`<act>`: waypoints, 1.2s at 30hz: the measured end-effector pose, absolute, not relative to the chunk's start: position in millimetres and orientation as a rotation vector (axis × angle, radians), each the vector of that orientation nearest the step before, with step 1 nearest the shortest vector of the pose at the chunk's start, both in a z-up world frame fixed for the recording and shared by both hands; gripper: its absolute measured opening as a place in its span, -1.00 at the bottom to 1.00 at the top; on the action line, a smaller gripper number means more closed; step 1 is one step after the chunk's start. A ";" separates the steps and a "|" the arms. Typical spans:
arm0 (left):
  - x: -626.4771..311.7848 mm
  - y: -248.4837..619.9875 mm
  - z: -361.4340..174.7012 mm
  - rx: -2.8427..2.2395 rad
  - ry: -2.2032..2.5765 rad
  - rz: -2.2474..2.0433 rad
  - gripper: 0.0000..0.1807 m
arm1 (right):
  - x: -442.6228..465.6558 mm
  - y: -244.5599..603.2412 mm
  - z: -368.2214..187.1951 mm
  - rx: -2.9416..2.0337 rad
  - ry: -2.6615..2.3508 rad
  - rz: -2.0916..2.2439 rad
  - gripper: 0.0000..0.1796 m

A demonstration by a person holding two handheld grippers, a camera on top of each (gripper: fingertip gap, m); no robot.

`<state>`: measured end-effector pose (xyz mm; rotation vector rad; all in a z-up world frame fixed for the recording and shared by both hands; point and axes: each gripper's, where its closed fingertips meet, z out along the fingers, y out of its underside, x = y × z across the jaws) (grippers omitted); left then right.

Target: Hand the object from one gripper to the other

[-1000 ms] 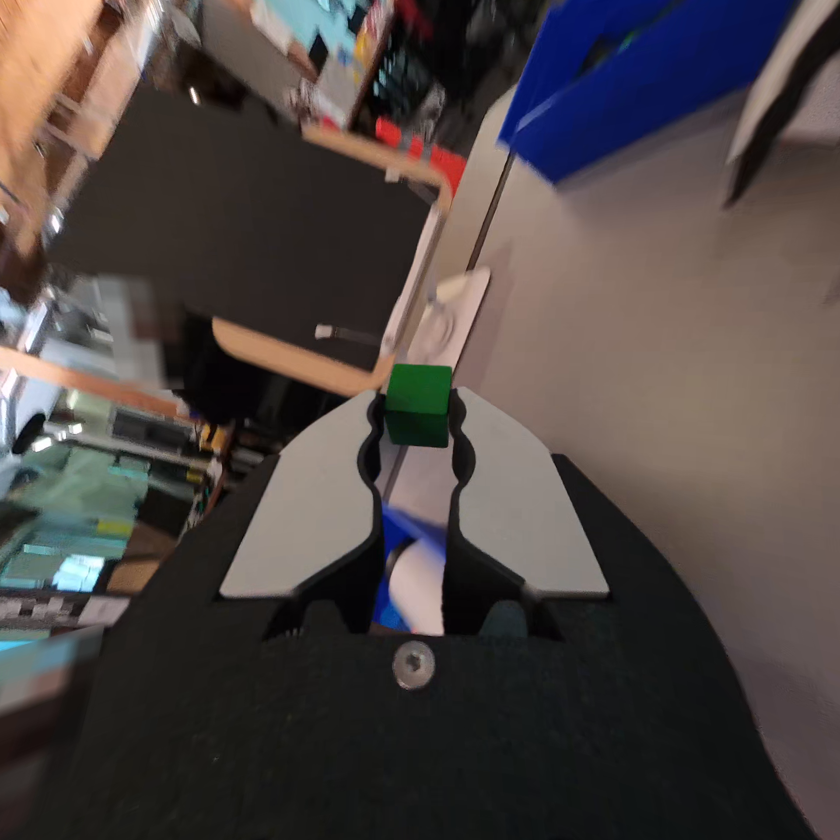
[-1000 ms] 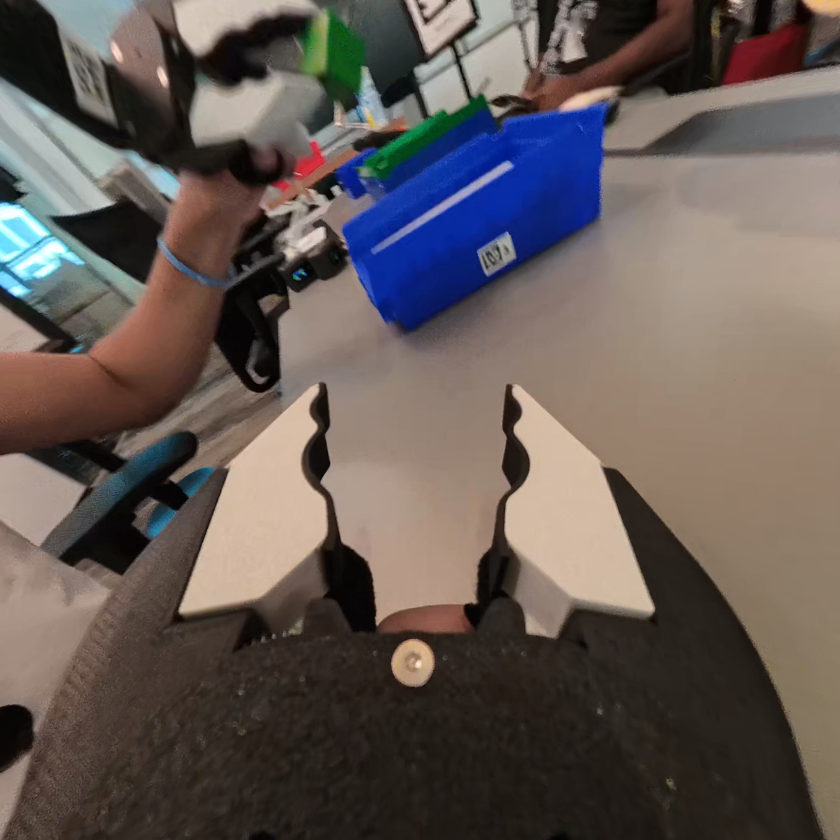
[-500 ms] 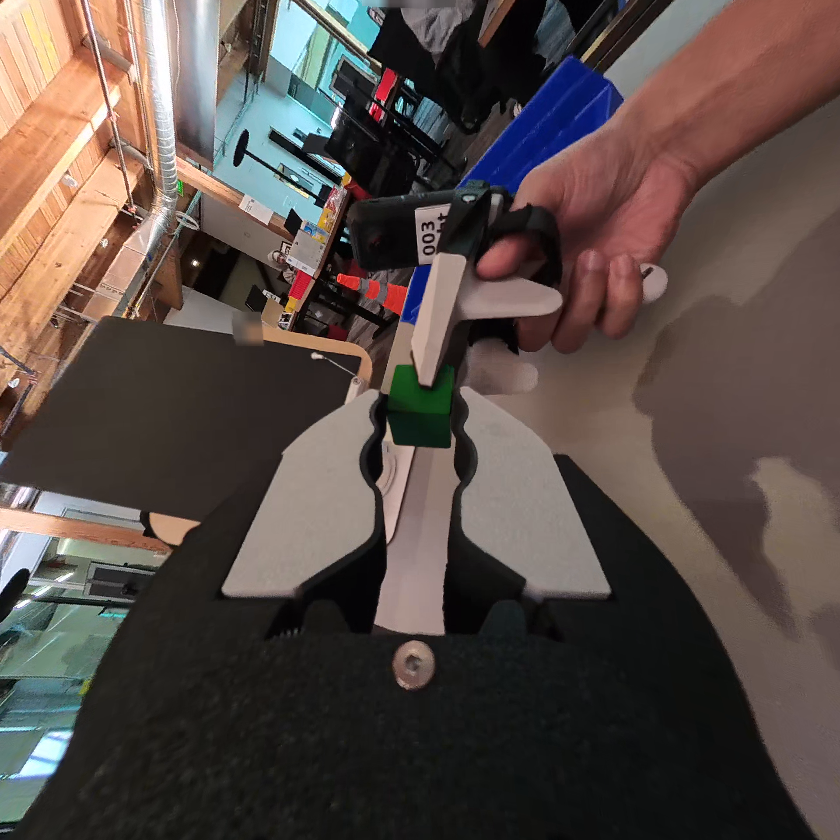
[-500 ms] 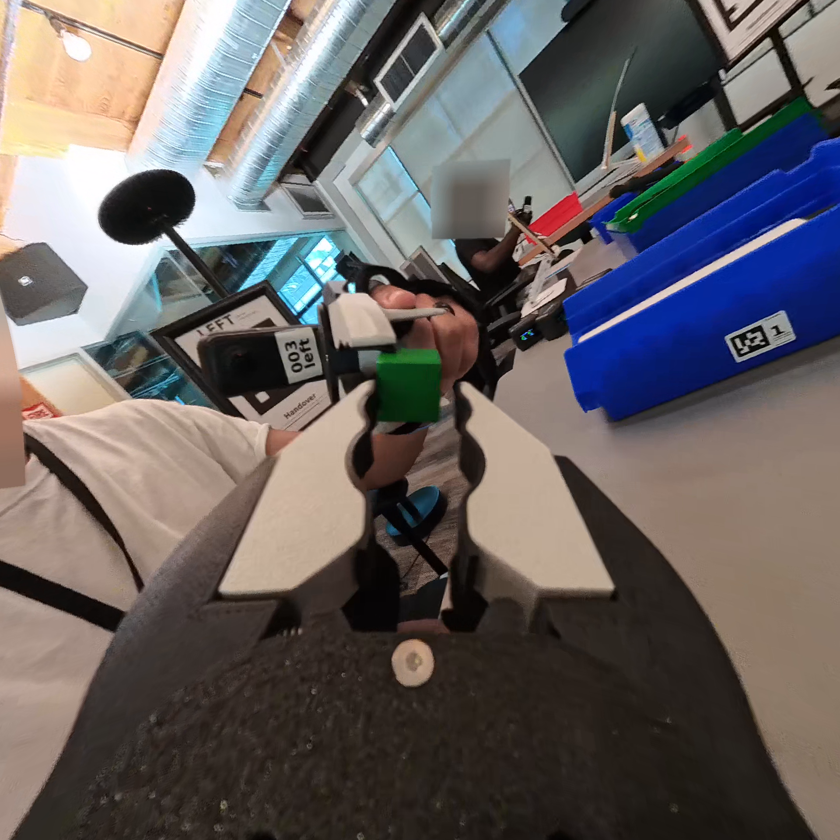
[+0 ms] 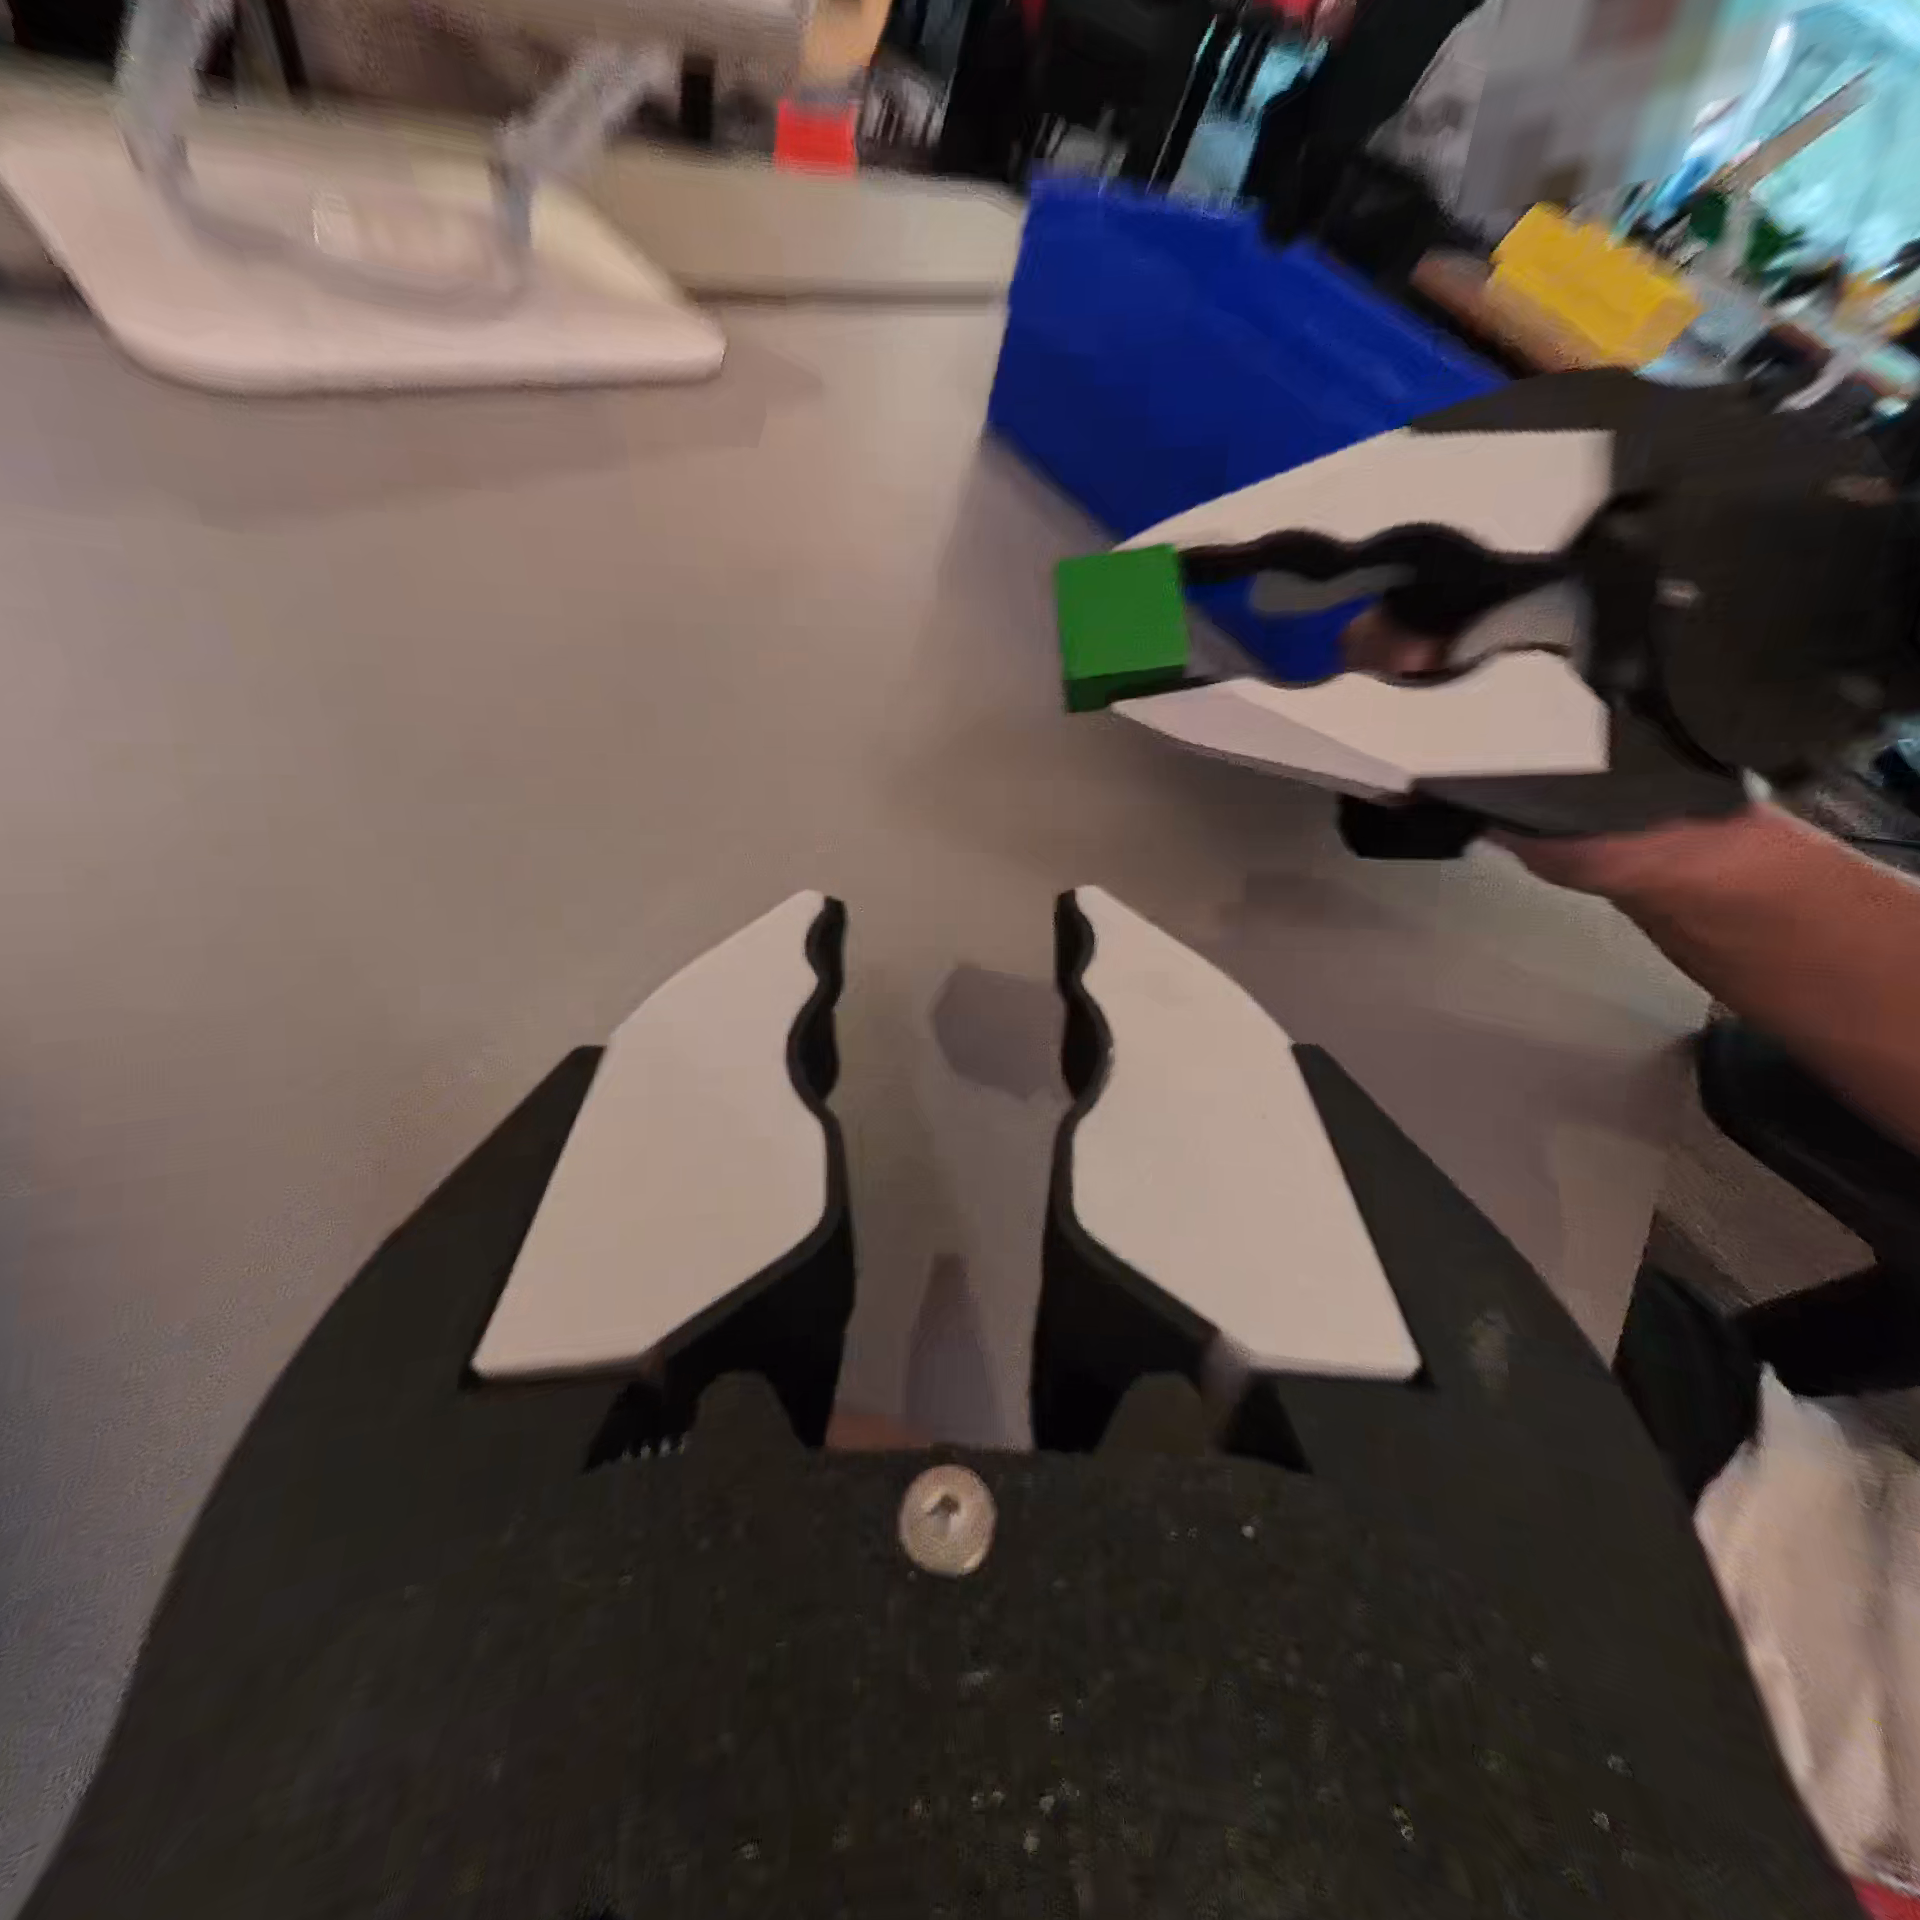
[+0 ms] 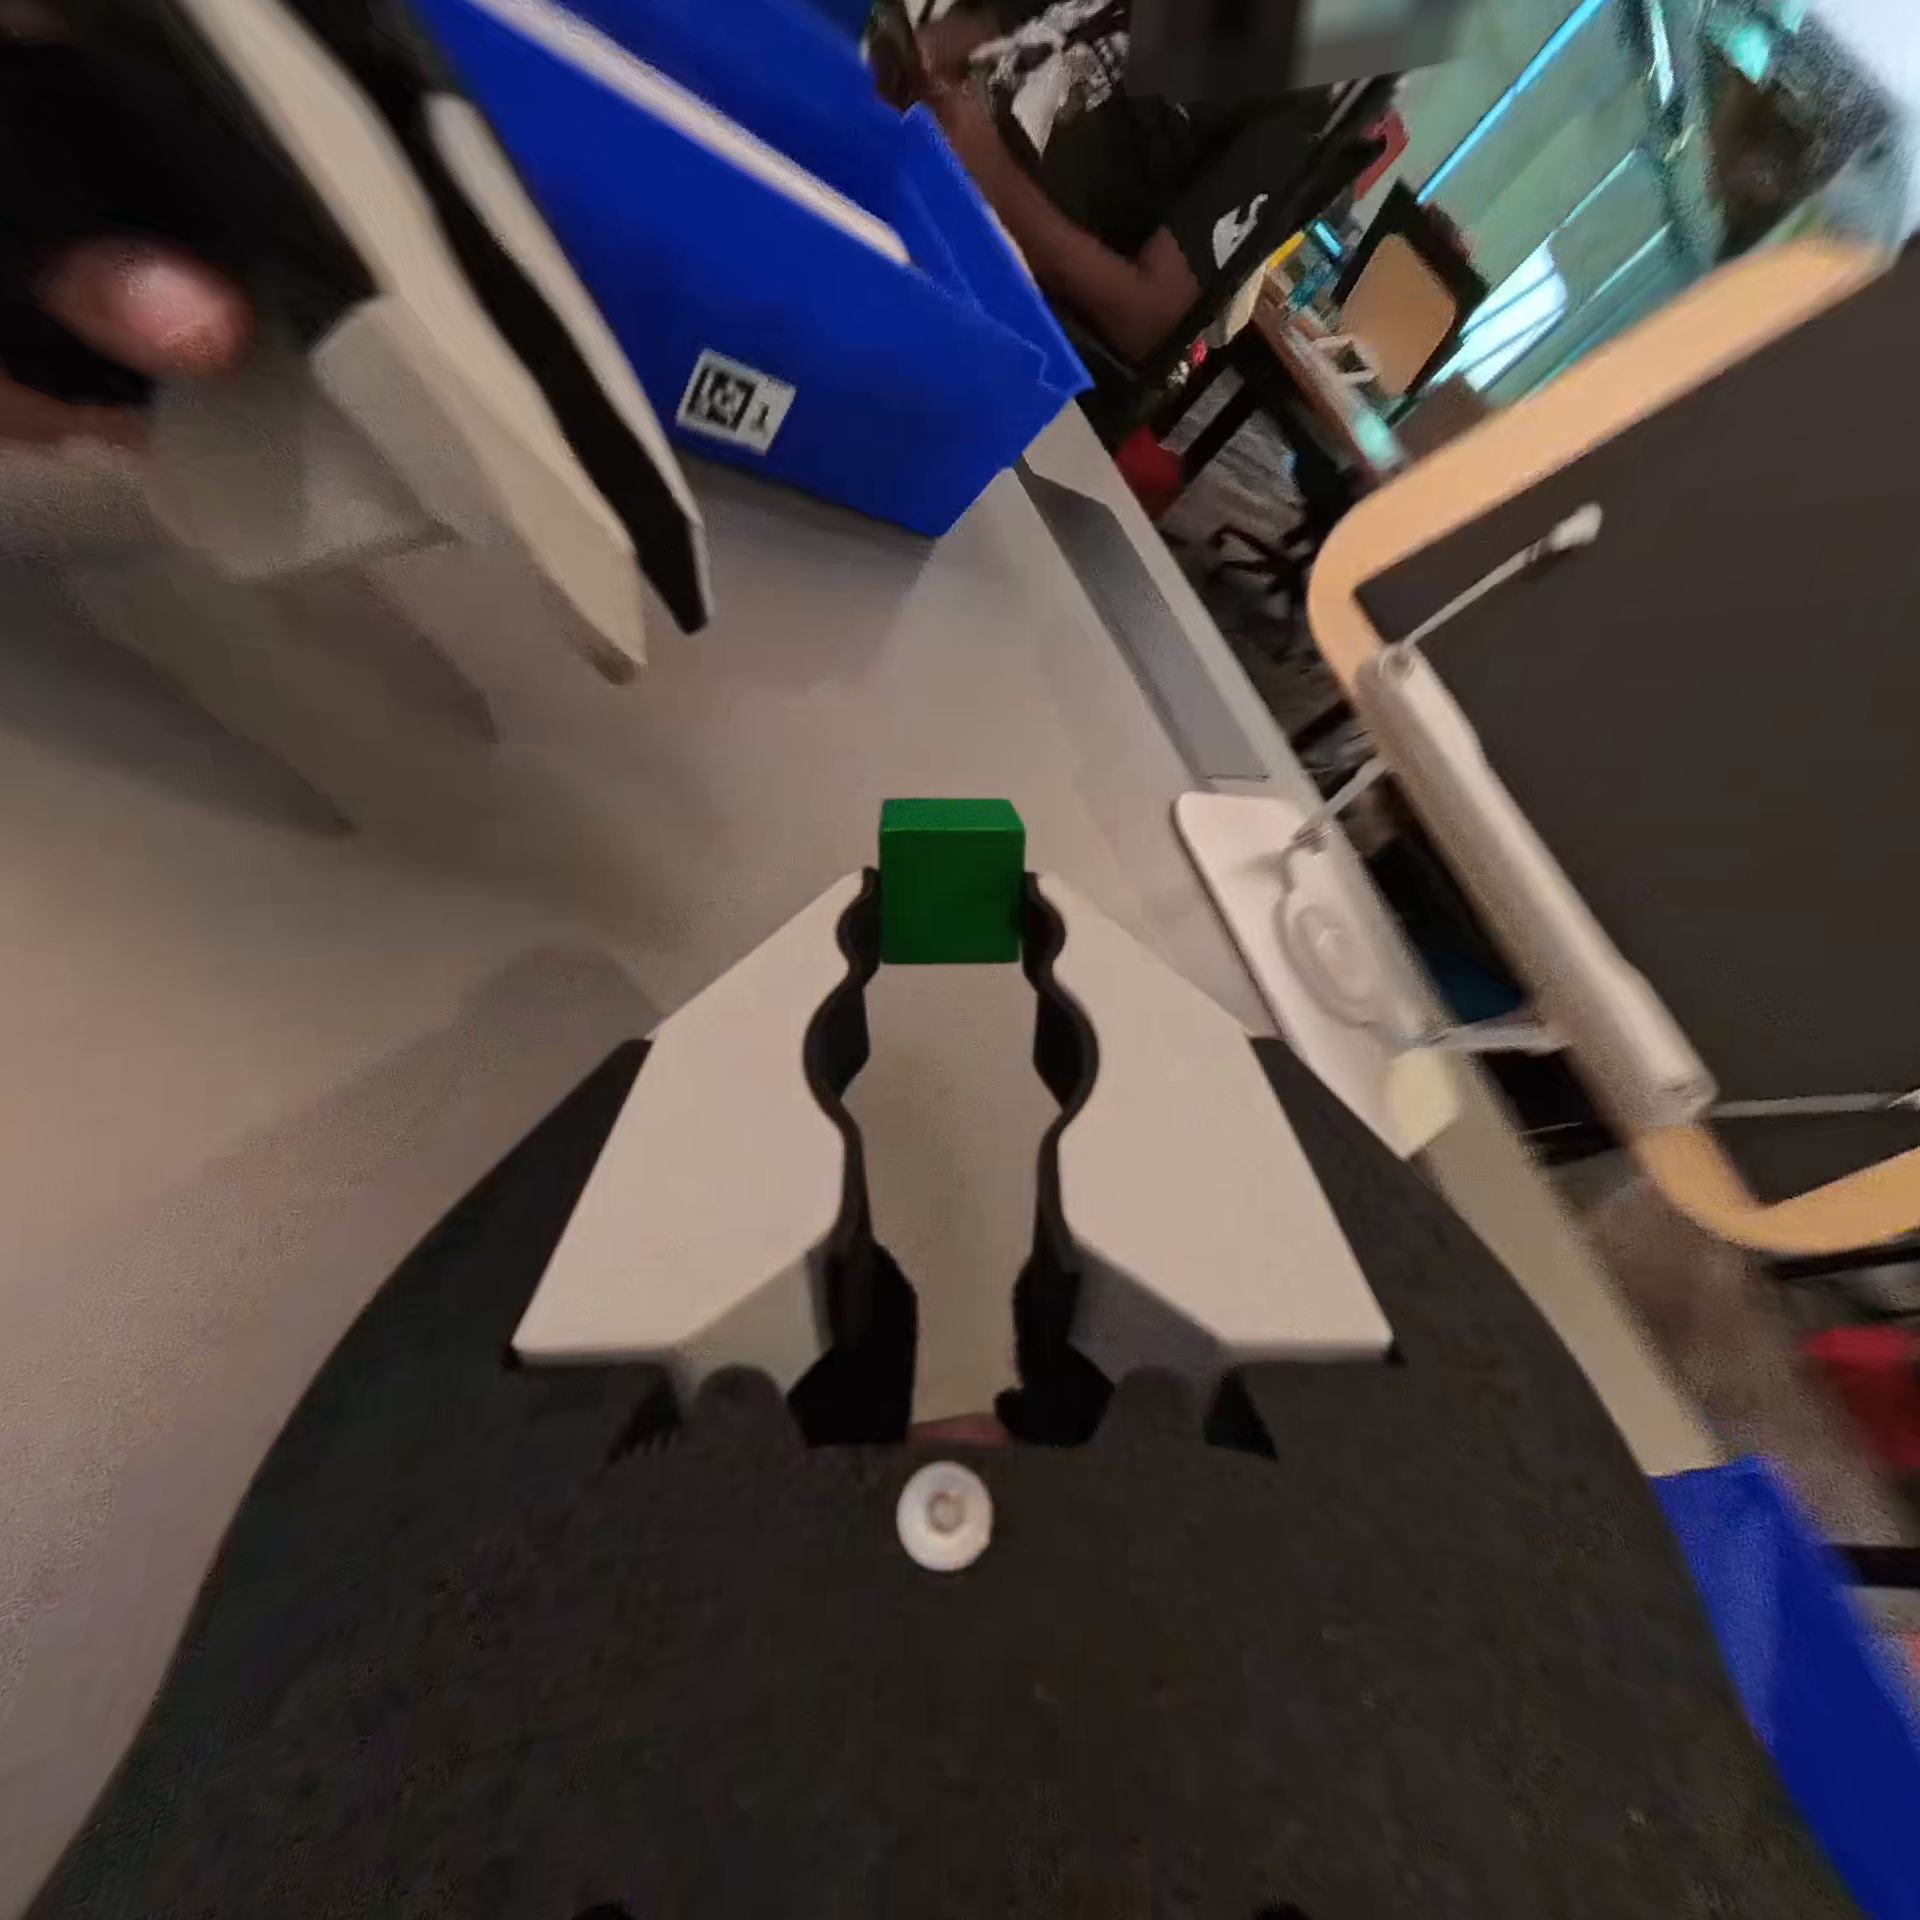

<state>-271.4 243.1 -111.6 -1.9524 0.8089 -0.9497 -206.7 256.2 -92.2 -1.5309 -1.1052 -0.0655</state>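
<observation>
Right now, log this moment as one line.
stage: handover done | green cube: in right hand-held gripper tips | left hand-held gripper: open, empty | below: grey table

Even indoor light, soft shadows on the matte grey tabletop (image 5: 436, 748); motion blur throughout, fisheye-bent edges.

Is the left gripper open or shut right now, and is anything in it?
Open and empty: the left gripper shows bare grey table between its fingertips; the green cube sits in the right gripper.
</observation>
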 end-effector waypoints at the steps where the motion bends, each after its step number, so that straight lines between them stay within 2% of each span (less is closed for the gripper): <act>1: -270.6 243.9 -119.3 -2.017 0.805 -0.952 -0.45 | -215.2 252.3 -94.2 -1.490 -1.171 -0.152 -0.71; 2: -267.2 240.5 -121.9 -2.050 0.814 -0.992 -0.39 | -223.1 248.6 -96.4 -1.454 -1.227 -0.223 -0.70; 7: -255.5 227.5 -108.3 -1.984 0.849 -1.102 -0.41 | -244.8 234.8 -104.8 -1.354 -1.361 -0.340 -0.70; 10: -251.6 220.6 -108.6 -1.957 0.933 -1.060 -0.49 | -252.5 228.5 -102.3 -1.335 -1.377 -0.330 -0.70; 12: -249.9 217.3 -107.4 -1.936 0.960 -1.055 -0.69 | -256.0 225.4 -102.6 -1.319 -1.385 -0.338 -0.71; 17: -249.2 215.1 -106.2 -1.897 1.001 -1.057 -0.70 | -253.0 222.0 -100.9 -1.289 -1.337 -0.333 -0.70; 23: -260.7 219.5 -88.3 -1.706 1.044 -1.101 -0.70 | -234.6 220.7 -104.3 -1.627 -1.097 0.282 -0.42; 30: -264.6 202.1 -58.0 -1.583 0.942 -1.535 -0.70 | -240.1 202.4 -49.7 -1.531 -0.653 1.316 -0.42; 36: -255.5 188.7 -47.5 -1.546 0.902 -1.710 -0.70 | -251.5 197.6 -41.1 -1.473 -0.546 1.564 -0.44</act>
